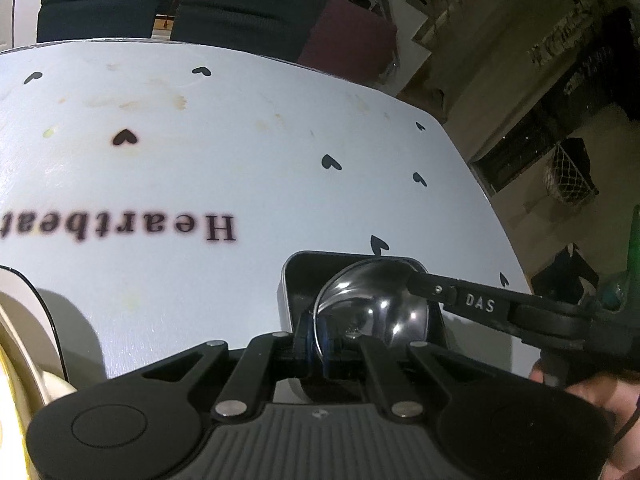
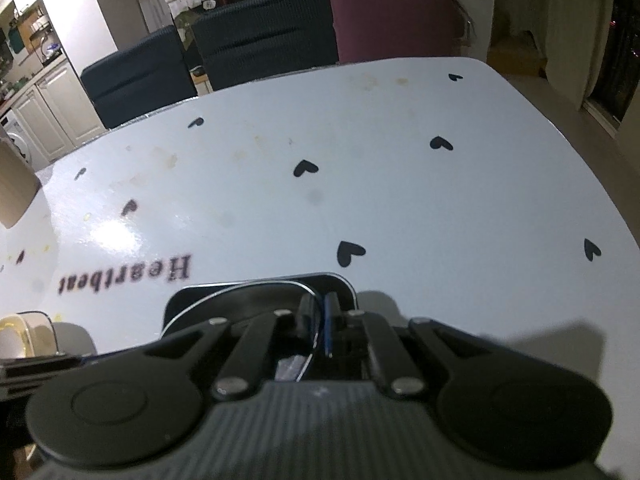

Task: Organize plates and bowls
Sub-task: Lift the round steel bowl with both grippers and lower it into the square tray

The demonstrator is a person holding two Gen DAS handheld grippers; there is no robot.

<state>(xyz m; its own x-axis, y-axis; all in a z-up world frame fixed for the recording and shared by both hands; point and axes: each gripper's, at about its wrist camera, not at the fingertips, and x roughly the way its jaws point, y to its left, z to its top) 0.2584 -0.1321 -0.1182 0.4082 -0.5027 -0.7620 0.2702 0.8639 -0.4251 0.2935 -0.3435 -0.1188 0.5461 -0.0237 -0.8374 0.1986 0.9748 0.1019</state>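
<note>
A shiny steel bowl (image 1: 370, 312) sits tilted inside a black square dish with a silver rim (image 1: 296, 276), near the counter's (image 1: 200, 152) near edge, toward its right-hand corner as the left wrist view shows it. The left tongs (image 1: 318, 334) are pressed together on the bowl's near rim, pinching the thin metal edge between blue pads. The right tongs (image 2: 320, 322) come in from the right in the left wrist view and are likewise closed on the bowl's rim (image 2: 248, 290) at its far right side; in the right wrist view the rim runs as a bright curved line between their pads, over the black dish (image 2: 340, 284). Part of a hand (image 1: 592, 400) shows at the lower right of the left wrist view. The counter is white, printed with black hearts and the word "Heartbeat" (image 1: 120, 228). A cream bowl (image 2: 16, 336) stands near its left edge. Dark chairs (image 2: 264, 32) and a maroon one (image 2: 392, 20) line the far edge.
</note>
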